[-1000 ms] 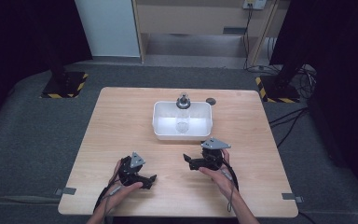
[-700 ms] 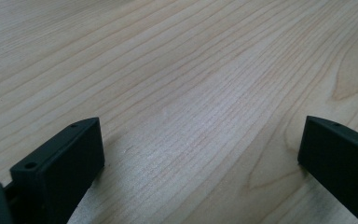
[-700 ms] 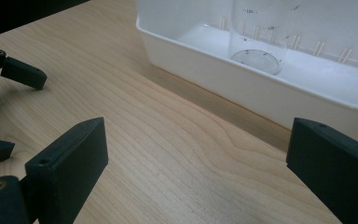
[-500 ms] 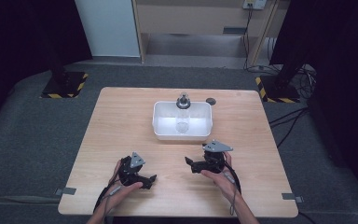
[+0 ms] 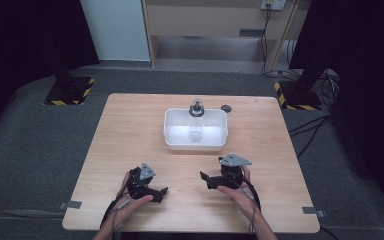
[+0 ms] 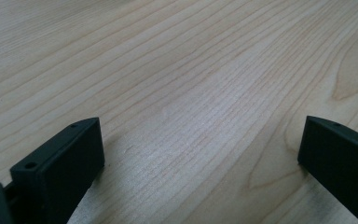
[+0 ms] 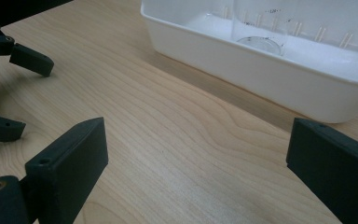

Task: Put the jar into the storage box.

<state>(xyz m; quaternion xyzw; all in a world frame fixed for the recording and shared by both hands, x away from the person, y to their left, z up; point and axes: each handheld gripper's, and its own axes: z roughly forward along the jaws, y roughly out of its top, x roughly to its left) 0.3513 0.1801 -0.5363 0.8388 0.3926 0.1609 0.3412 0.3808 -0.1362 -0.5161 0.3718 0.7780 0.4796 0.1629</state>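
Note:
A white plastic tub (image 5: pixel 195 146) stands at the middle of the wooden table (image 5: pixel 130 130), with a clear glass beaker (image 5: pixel 196 133) upright inside it. My left gripper (image 5: pixel 161 193) rests near the front edge, jaws open and pointing right. My right gripper (image 5: pixel 205 180) lies to its right, in front of the tub, jaws open and pointing left. In the left gripper view the left gripper (image 6: pixel 200 149) spans bare wood. In the right gripper view the right gripper (image 7: pixel 196 154) frames bare wood, with the tub (image 7: pixel 261 79) and beaker (image 7: pixel 260 28) beyond and the left gripper (image 7: pixel 23 93) at the far left.
A glass flask (image 5: pixel 196 106) stands just behind the tub, and a small dark round object (image 5: pixel 225 107) lies to its right. Yellow-and-black striped stand bases (image 5: pixel 70 90) sit on the floor past the table's far corners. Cables trail from both grippers over the front edge.
My right gripper has drifted slightly toward the table's front edge. The left gripper, tub and glassware have stayed put.

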